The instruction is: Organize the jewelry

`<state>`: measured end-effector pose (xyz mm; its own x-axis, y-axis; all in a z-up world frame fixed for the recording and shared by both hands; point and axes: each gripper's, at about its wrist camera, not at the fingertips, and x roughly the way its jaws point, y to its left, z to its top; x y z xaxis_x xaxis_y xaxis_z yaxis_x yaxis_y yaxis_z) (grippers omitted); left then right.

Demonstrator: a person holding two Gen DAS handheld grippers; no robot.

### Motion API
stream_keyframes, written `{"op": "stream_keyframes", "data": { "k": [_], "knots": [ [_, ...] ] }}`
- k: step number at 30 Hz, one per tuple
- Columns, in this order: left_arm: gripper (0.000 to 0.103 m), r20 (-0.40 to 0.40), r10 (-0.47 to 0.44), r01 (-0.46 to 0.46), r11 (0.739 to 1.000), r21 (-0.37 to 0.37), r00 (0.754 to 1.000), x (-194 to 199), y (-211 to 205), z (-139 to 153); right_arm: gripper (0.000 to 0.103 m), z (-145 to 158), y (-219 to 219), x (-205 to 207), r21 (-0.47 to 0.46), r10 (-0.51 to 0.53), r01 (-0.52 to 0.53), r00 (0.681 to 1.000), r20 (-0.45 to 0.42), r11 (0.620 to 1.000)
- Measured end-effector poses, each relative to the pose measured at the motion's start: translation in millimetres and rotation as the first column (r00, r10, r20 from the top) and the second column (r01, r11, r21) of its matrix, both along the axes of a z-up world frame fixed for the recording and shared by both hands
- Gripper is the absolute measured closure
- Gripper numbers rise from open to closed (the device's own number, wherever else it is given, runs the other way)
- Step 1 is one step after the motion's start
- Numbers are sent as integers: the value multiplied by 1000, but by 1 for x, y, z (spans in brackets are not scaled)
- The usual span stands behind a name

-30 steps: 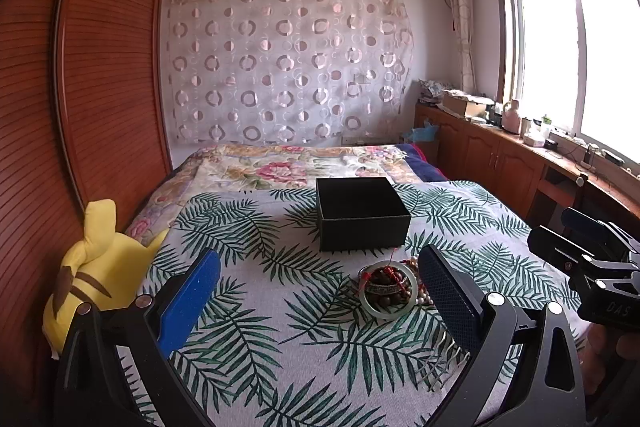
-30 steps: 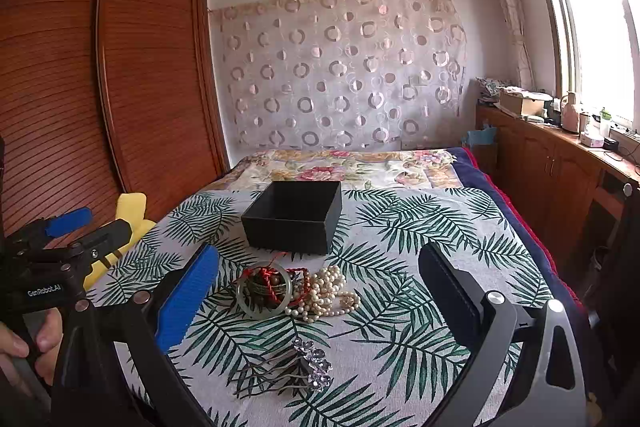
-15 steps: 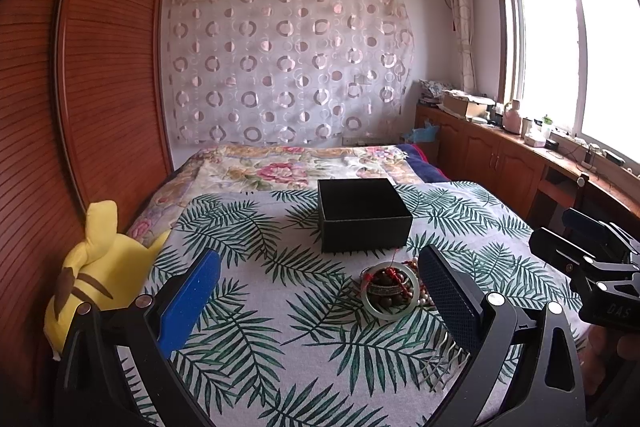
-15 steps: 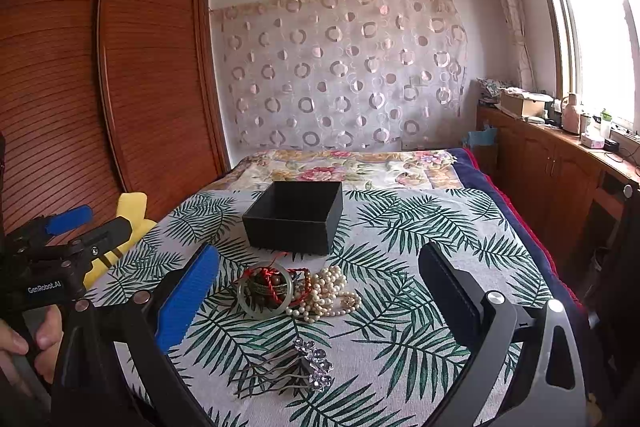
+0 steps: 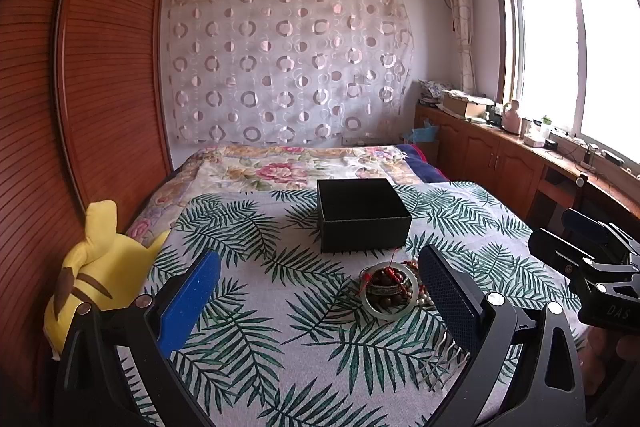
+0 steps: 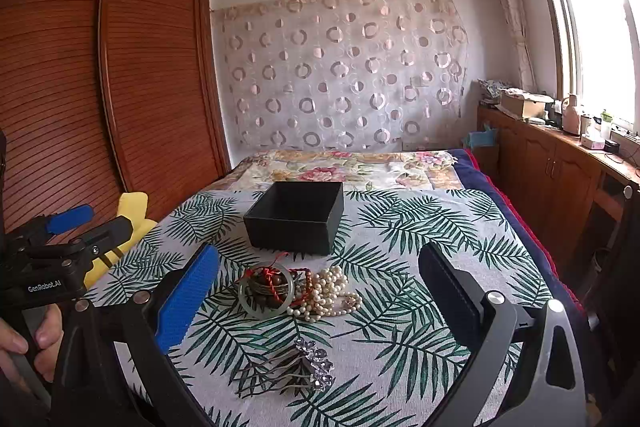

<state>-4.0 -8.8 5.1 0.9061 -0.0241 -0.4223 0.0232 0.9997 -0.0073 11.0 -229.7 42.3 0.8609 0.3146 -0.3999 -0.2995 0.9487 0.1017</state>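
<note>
An open black box (image 5: 362,213) (image 6: 296,217) stands on the leaf-print cloth. In front of it lies a jewelry pile: a pale green bangle (image 5: 386,311) (image 6: 267,309) around dark wooden beads with red cord (image 6: 274,281), a pearl necklace (image 6: 326,293), and a silver hair comb (image 6: 304,367) nearer me. My left gripper (image 5: 320,291) is open and empty, left of the pile. My right gripper (image 6: 320,287) is open and empty, with the pile between its fingers. Each gripper shows at the edge of the other's view, the right in the left wrist view (image 5: 588,267) and the left in the right wrist view (image 6: 60,239).
A yellow plush toy (image 5: 92,275) lies at the bed's left edge by the wooden wardrobe (image 5: 80,87). A floral blanket (image 5: 296,167) lies behind the box. Wooden cabinets (image 6: 560,163) with clutter run under the window on the right.
The left gripper has drifted slightly left; the pile and box sit a little further right in its view. The right gripper has barely moved.
</note>
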Motion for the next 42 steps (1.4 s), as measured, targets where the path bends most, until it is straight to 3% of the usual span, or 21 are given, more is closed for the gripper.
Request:
{"op": "stream_keyframes", "data": {
  "k": [16, 28, 35, 42],
  "knots": [
    [7, -12, -5, 5, 1000, -1, 1000, 0, 0, -2, 2, -9, 5, 0, -6, 22, -22, 1000, -17, 1000],
    [7, -120, -38, 36, 999, -13, 992, 16, 7, -45, 9, -45, -4, 11, -36, 97, -102, 988, -118, 994],
    [7, -187, -81, 78, 997, -19, 979, 27, 4, -68, 25, -74, -1, 20, -63, 154, -171, 965, -213, 983],
    [7, -231, -84, 80, 996, -24, 969, 35, 7, -87, 44, -100, 7, 34, -14, 229, -248, 914, -333, 969]
  ]
}}
